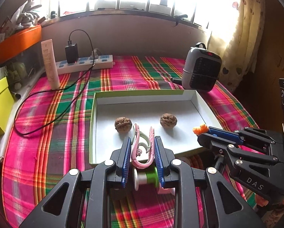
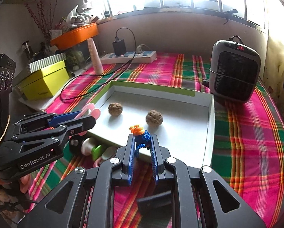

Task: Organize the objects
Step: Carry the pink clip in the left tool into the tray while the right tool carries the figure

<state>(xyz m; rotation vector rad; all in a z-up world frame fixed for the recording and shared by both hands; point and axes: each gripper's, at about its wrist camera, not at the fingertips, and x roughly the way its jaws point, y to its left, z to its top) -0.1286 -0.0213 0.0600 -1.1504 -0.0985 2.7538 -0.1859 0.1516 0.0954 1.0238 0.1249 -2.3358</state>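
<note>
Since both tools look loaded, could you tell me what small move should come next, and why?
Probably open the left tool and let the pink and white clips drop into the white tray. It is shut on them at the tray's near edge, over bare floor in front of the two walnuts. The right tool, shut on a blue and orange knitted toy, could follow.

Two brown walnuts (image 1: 123, 124) (image 1: 168, 120) lie apart inside a shallow white box lid (image 1: 202, 102). A pink and white clip (image 1: 143, 146) is held over its near edge; a blue knitted toy (image 2: 143, 139) with orange top is held beside.
</note>
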